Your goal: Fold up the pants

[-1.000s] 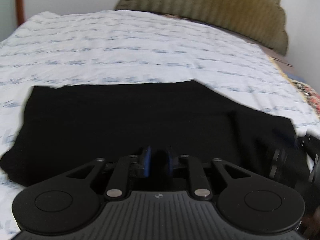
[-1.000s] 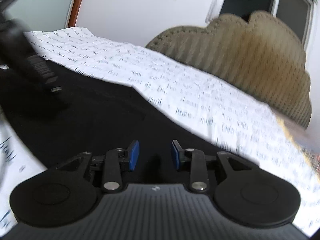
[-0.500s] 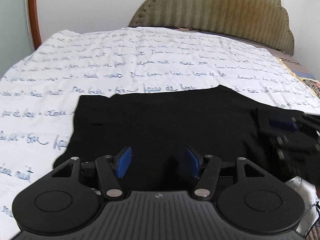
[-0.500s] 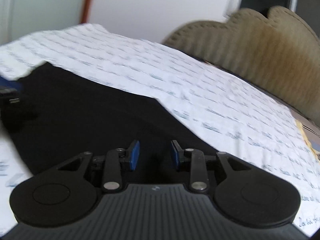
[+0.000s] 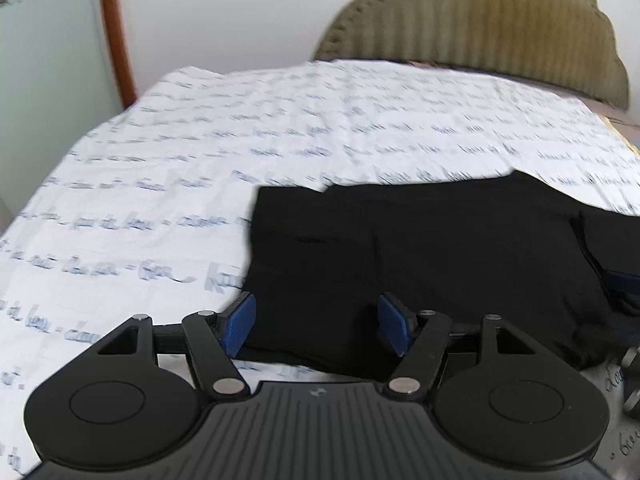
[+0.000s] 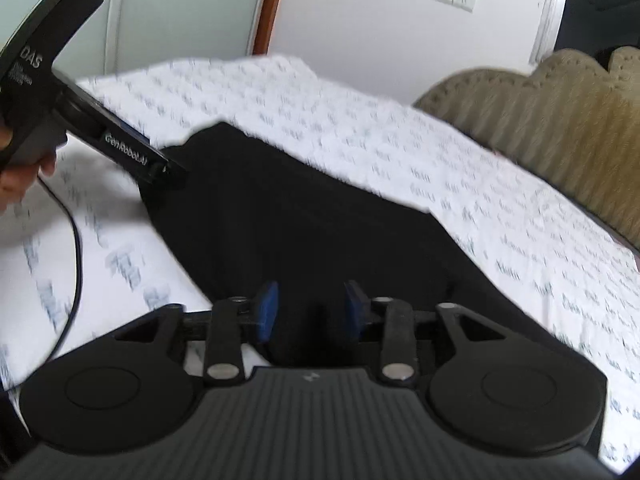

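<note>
The black pants [image 5: 420, 264] lie folded into a flat rectangle on the bed sheet [image 5: 160, 184]. My left gripper [image 5: 318, 326] is wide open and empty, hovering over the near left corner of the pants. In the right wrist view the pants [image 6: 304, 224] stretch from near centre toward the upper left. My right gripper [image 6: 310, 312] is open and empty just above their near edge. The left gripper's body [image 6: 60, 96] shows at the upper left of that view, held by a hand, over the far end of the pants.
The white sheet with blue script covers the bed [image 6: 400, 132]. A tan padded headboard [image 5: 480, 28] stands at the far end. A black cable [image 6: 76, 248] trails across the sheet at the left. A wall with a wooden door frame [image 5: 116, 32] stands behind the bed.
My left gripper opened from shut to wide and drew back and left, off the pants. My right gripper stayed open and swung its view left. The pants lie released on the sheet.
</note>
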Available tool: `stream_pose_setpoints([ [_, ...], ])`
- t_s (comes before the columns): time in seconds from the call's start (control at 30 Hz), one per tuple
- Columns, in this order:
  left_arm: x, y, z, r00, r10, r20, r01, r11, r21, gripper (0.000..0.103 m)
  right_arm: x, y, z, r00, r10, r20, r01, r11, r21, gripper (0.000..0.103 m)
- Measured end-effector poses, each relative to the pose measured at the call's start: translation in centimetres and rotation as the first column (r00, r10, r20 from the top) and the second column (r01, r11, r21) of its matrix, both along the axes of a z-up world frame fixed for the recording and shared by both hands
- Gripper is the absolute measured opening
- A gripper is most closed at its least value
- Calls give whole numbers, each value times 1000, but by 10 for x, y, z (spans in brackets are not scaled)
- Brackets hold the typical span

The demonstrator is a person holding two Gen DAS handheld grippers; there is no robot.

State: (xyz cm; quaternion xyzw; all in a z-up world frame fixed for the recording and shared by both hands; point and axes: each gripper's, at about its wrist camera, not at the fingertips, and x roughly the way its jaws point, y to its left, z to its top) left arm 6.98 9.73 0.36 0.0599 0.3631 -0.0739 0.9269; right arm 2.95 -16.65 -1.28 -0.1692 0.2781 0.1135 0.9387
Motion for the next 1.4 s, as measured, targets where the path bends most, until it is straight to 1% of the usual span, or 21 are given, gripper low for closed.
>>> stream_pose_setpoints([
  [0.03, 1, 4, 2, 1000, 15, 7, -15, 1000, 7, 67, 4, 5, -3, 1000, 6, 6, -6, 1000, -15, 55],
  [0.13, 0, 20, 5, 998, 53, 16, -53, 998, 27, 67, 11, 18, -28, 997, 30, -64, -35, 995, -89, 52],
  [0.2, 0, 32, 8, 997, 76, 17, -76, 997, 13, 67, 12, 17, -26, 998, 19, -53, -23, 996, -88, 50],
  [0.23, 2, 37, 8, 996, 84, 13, -84, 996, -1, 70, 12, 19, -21, 999, 9, -40, -12, 996, -83, 50],
  [0.3, 5, 48, 9, 995, 99, 1, -99, 994, -40, 76, 6, 27, -10, 999, 16, 35, -12, 994, -109, 50],
  [0.4, 10, 57, 9, 994, 110, -20, -111, 991, -67, 77, 1, 58, -7, 984, 99, 149, -62, 971, -233, 50],
  [0.47, 12, 58, 8, 993, 113, -33, -115, 992, -60, 81, 2, 84, -13, 970, 186, 159, -132, 944, -302, 50],
  [0.5, 11, 58, 8, 993, 112, -32, -113, 992, -46, 86, 2, 97, -19, 962, 226, 155, -163, 926, -339, 50],
  [0.57, 9, 55, 8, 993, 113, -17, -113, 994, -7, 87, 1, 122, -33, 939, 308, 150, -218, 875, -433, 50],
  [0.63, 8, 54, 8, 992, 123, -7, -122, 992, 30, 88, 1, 142, -44, 923, 357, 142, -240, 824, -513, 50],
  [0.7, 10, 58, 9, 991, 137, -8, -137, 990, 28, 88, 4, 156, -56, 915, 384, 126, -247, 778, -578, 50],
  [0.8, 17, 72, 10, 987, 143, -71, -147, 988, -57, 88, 13, 171, -72, 910, 396, 124, -225, 721, -656, 50],
  [0.9, 23, 83, 6, 982, 120, -145, -145, 974, -174, 88, 20, 177, -76, 907, 400, 134, -212, 707, -675, 50],
  [1.0, 31, 95, -1, 970, 103, -221, -168, 939, -300, 88, 25, 185, -81, 893, 420, 162, -190, 678, -710, 49],
  [1.03, 34, 98, -4, 965, 97, -244, -179, 923, -340, 88, 28, 188, -84, 887, 431, 167, -189, 667, -721, 40],
  [1.07, 36, 102, -8, 959, 91, -269, -193, 903, -383, 88, 31, 192, -87, 882, 443, 160, -195, 653, -732, 34],
  [1.13, 43, 111, -15, 944, 73, -322, -227, 853, -471, 88, 36, 196, -93, 876, 461, 142, -209, 629, -749, 14],
  [1.2, 49, 114, -23, 931, 34, -363, -239, 808, -539, 88, 40, 200, -101, 873, 470, 128, -218, 611, -761, 10],
  [1.23, 52, 114, -27, 924, 17, -381, -247, 790, -562, 88, 41, 201, -101, 872, 469, 137, -215, 619, -755, 9],
  [1.27, 55, 114, -30, 919, 8, -394, -256, 772, -581, 88, 42, 199, -98, 875, 462, 145, -218, 643, -735, 9],
  [1.4, 66, 111, -37, 911, -18, -412, -278, 711, -646, 92, 54, 186, -69, 906, 394, 153, -254, 798, -547, 7],
])
